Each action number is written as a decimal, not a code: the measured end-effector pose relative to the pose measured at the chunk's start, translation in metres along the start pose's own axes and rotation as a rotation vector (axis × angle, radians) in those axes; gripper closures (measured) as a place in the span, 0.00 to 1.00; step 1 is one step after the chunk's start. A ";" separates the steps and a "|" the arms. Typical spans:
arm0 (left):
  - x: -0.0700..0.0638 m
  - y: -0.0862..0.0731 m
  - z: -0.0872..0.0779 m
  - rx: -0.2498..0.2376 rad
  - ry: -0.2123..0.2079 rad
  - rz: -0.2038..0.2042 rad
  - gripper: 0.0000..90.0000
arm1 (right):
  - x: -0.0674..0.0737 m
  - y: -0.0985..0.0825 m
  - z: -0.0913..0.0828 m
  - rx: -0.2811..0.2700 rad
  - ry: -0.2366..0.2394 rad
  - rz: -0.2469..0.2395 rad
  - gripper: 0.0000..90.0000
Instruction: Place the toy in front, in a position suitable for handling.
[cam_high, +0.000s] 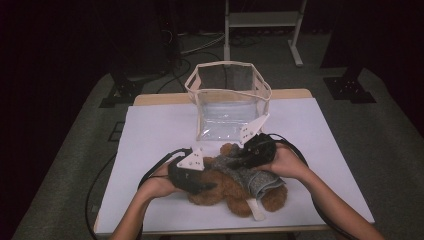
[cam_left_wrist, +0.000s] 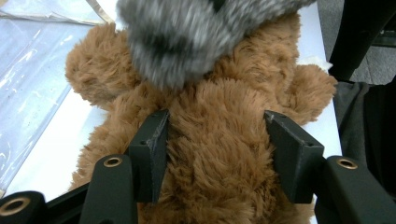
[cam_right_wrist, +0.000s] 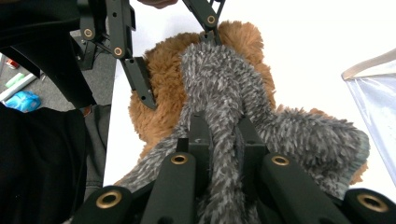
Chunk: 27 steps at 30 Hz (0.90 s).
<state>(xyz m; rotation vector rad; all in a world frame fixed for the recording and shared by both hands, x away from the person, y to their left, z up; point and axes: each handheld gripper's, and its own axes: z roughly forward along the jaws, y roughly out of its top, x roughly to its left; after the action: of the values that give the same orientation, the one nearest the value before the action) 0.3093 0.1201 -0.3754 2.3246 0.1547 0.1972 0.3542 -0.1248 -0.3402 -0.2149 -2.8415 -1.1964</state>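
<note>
A brown teddy bear (cam_high: 225, 189) lies on the white table (cam_high: 150, 135) near its front edge. A grey fuzzy cloth (cam_high: 256, 181) is draped over it. My left gripper (cam_high: 200, 184) comes in from the left. In the left gripper view its jaws stand either side of the bear's body (cam_left_wrist: 219, 186) and press into the fur, left gripper (cam_left_wrist: 219, 140). My right gripper (cam_high: 241, 159) reaches in from the right and is shut on a bunched fold of the grey cloth (cam_right_wrist: 219, 79), right gripper (cam_right_wrist: 224, 135). The cloth (cam_left_wrist: 187, 37) hangs blurred over the bear's upper part.
A clear plastic bag (cam_high: 227, 100) with a beige rim stands open behind the bear at mid-table. A white tag (cam_high: 255, 210) sticks out from under the bear toward the front edge. Cables trail from both grippers across the table.
</note>
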 end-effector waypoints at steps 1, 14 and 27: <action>0.000 -0.001 0.000 -0.007 0.000 -0.006 0.48 | -0.001 -0.001 -0.001 -0.004 0.001 0.006 0.88; 0.007 -0.005 -0.003 -0.018 -0.002 -0.036 0.48 | -0.010 -0.076 -0.069 -0.150 -0.101 0.172 0.88; 0.013 -0.010 -0.009 -0.006 0.000 -0.056 0.47 | -0.004 -0.097 -0.075 -0.258 -0.086 0.206 0.88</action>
<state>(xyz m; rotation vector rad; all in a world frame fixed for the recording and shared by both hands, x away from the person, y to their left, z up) 0.3198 0.1358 -0.3750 2.3116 0.2190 0.1690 0.3430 -0.2460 -0.3573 -0.5670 -2.6432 -1.5351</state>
